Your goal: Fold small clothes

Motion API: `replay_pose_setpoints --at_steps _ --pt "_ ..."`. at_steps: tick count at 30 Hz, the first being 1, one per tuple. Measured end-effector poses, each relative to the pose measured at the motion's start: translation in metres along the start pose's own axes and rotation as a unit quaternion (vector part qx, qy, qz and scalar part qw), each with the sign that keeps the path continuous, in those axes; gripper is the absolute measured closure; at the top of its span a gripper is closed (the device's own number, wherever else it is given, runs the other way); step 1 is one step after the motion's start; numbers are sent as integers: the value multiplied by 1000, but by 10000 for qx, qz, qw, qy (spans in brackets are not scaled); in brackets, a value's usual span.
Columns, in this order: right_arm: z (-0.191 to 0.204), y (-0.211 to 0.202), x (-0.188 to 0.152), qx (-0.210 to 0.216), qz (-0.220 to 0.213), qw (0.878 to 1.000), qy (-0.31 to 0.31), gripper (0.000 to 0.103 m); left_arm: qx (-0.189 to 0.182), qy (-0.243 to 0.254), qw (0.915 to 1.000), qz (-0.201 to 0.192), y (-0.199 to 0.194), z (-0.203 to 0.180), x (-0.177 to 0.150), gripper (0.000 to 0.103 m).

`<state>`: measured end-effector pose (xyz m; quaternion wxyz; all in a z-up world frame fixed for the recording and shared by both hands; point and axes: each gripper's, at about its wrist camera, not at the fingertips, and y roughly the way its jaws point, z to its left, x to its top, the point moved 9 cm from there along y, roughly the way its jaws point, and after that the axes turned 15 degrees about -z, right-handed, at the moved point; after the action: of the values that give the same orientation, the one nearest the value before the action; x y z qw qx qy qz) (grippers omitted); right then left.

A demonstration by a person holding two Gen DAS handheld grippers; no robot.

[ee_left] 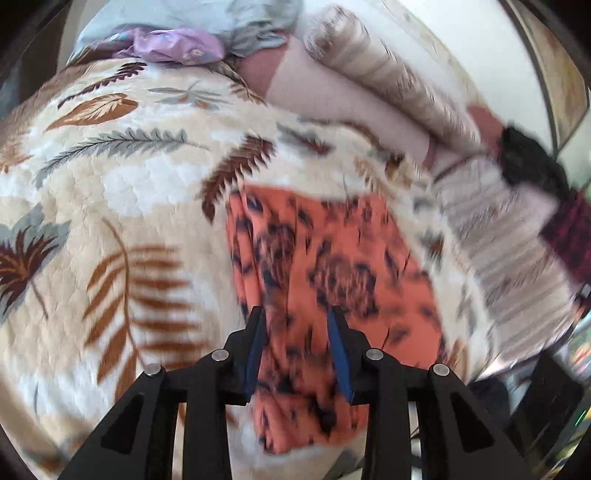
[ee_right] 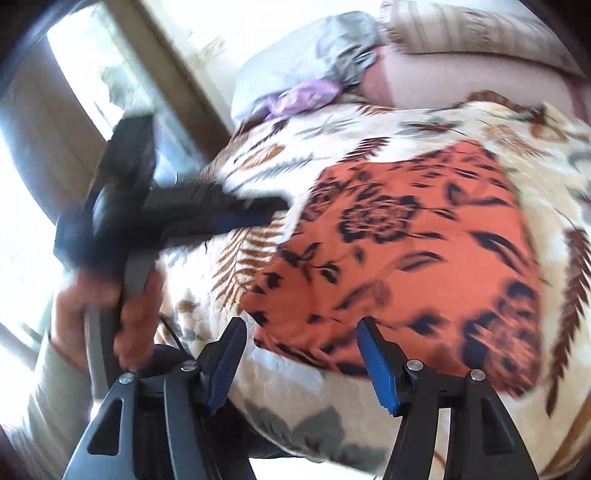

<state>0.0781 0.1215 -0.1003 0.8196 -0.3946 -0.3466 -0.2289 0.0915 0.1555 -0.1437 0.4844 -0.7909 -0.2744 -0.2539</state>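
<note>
An orange garment with a dark flower print lies folded flat on a cream leaf-patterned blanket; it also shows in the right wrist view. My left gripper is open and empty just above the garment's near part; it also appears blurred in the right wrist view, at the garment's left edge. My right gripper is open and empty over the garment's near edge.
A pile of grey and lilac clothes lies at the far end of the bed beside a pink and striped pillow. A window is at the left. The bed edge drops off near the bottom.
</note>
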Motion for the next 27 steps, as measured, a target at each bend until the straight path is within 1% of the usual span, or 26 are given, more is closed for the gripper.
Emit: replay_pose_setpoints --at_steps 1,2,3,4,5,6,7,8,10,11,12,13,15,17,18,19,20,21,22,23,24,25,26,27 --pt "-9 -9 1 -78 -55 9999 110 37 394 180 9981 444 13 8 -25 67" --pt "-24 -15 3 -112 -115 9995 254 37 566 1 9955 763 26 18 -42 65" --pt "-31 -20 6 -120 -151 9991 367 37 552 -257 9956 706 21 22 -38 65" --pt "-42 -28 8 -171 -188 9985 486 37 668 -218 9961 526 10 20 -26 67" --pt "-56 -38 11 -264 -236 9973 637 37 829 -59 9958 394 1 16 -17 67" --pt "-69 -44 13 -328 -276 9960 787 35 810 32 9962 323 -7 7 -11 69" --pt "-83 -51 16 -390 -330 9939 980 35 698 36 9972 264 -13 -2 -5 70" --pt "-97 -58 19 -432 -403 9910 1203 34 495 42 9987 106 -21 -13 4 70" --pt "-126 -67 26 -544 -523 9835 1642 31 104 160 9996 -196 -32 -38 18 67" --pt "-139 -65 28 -508 -485 9791 1909 29 -44 231 9993 -291 -36 -45 20 65" --pt "-151 -59 29 -382 -371 9729 2248 29 -103 310 9988 -363 -37 -51 20 63" --pt "-160 -54 30 -228 -294 9658 2565 29 -104 380 9985 -379 -32 -55 19 60" --pt "-168 -37 30 129 -119 9545 2978 29 129 439 9989 -65 -4 -47 0 58" --pt "-174 -12 22 349 89 9417 3346 29 671 627 9953 301 32 -28 -30 58" --pt "-174 5 11 482 361 9345 3509 31 690 795 9944 33 34 -28 -30 57" --pt "-173 19 2 495 594 9310 3568 42 747 1035 9918 -104 30 -33 -30 57" --pt "-170 23 1 307 677 9415 3288 58 834 1172 9896 -95 26 -37 -29 57" --pt "-165 22 6 155 638 9542 2918 64 863 1215 9888 -95 23 -40 -28 57" --pt "-160 18 11 -9 564 9638 2606 65 839 1223 9889 -91 22 -41 -28 57" --pt "-154 12 16 -265 479 9755 2131 66 805 1182 9897 -112 22 -40 -27 56" --pt "-152 13 14 -459 453 9823 1758 67 787 1141 9903 -125 22 -40 -27 56" --pt "-157 24 0 -650 664 9833 1566 66 792 1138 9903 -116 20 -41 -27 56" --pt "-162 28 -6 -574 690 9810 1721 64 857 1109 9901 -122 15 -45 -22 58" --pt "-165 27 -3 -397 593 9784 1941 59 785 1032 9913 -210 14 -48 -19 59"
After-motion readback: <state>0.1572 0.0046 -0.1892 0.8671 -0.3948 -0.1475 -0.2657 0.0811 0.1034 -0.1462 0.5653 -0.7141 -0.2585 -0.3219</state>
